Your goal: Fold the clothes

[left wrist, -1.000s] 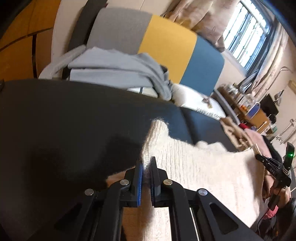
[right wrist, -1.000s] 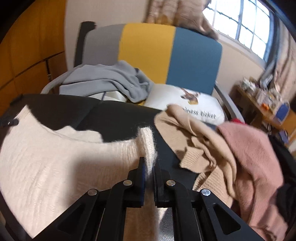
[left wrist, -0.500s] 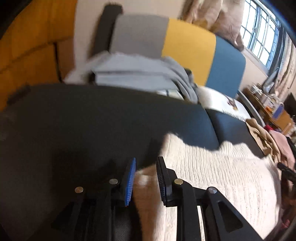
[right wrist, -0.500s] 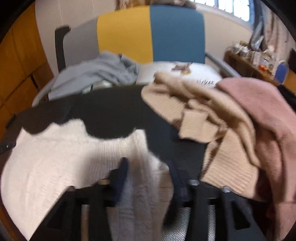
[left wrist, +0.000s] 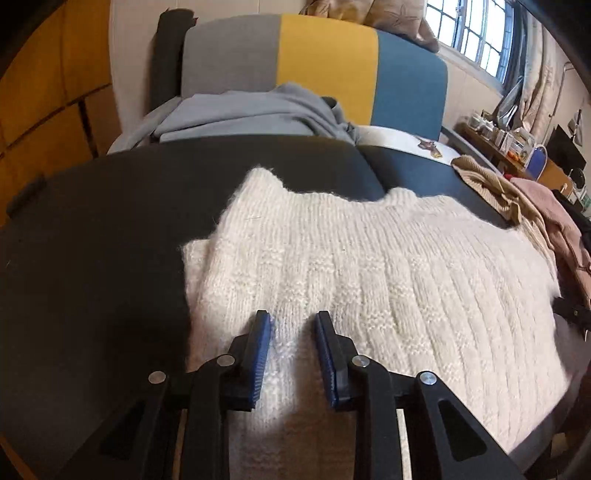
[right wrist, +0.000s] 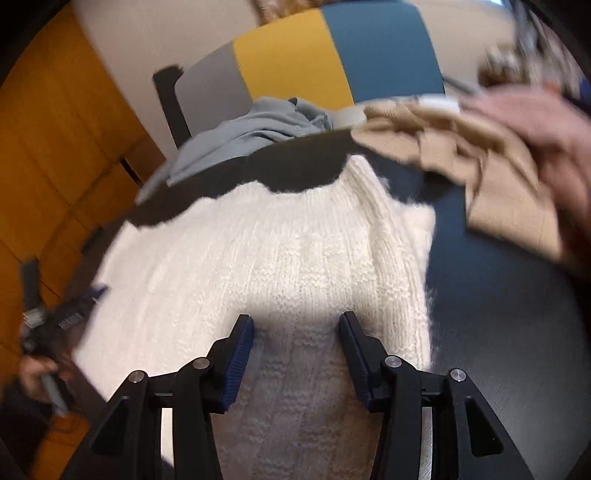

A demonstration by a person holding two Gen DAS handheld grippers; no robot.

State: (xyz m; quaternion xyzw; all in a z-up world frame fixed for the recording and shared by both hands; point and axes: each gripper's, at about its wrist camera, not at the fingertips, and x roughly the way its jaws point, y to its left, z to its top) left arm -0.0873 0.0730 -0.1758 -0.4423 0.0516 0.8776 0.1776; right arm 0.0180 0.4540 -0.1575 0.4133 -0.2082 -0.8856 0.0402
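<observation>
Left gripper [left wrist: 291,321] hung over the white sweater [left wrist: 369,280], blue-padded fingers [left wrist: 260,343] spread, nothing between them but knit underneath. Could not tell if the tips touched the fabric. Right gripper [right wrist: 296,325] same story: fingers [right wrist: 240,350] wide apart above the sweater [right wrist: 280,258], gripping nothing.

Sweater lay flat on the dark table [left wrist: 92,240], neckline at 12 o'clock from both grippers. In the left view its side was folded in, a layer edge poking out at 10 o'clock from the gripper. In the right view a folded edge ran along the sweater's 3 o'clock side, a fuzzy corner sticking out at 1 o'clock.

Tan sweater [left wrist: 491,188] was heaped at 2 o'clock from the left gripper, touching the white one's far corner; pink sweater [left wrist: 554,218] just beside it, further toward 3 o'clock. In the right view both were blurred, tan [right wrist: 480,173] at 1 o'clock, pink [right wrist: 546,122] at 2 o'clock.

Past the table at 12 o'clock stood a chair [left wrist: 325,62] with a grey, yellow and blue back, a grey garment [left wrist: 251,114] piled on its seat, a white cushion [left wrist: 399,138] next to that. Window [left wrist: 476,33] at 1 o'clock, cluttered shelf [left wrist: 513,144] below it at 2 o'clock.

Right view's 9 o'clock edge showed the other gripper [right wrist: 62,321], blurred.
</observation>
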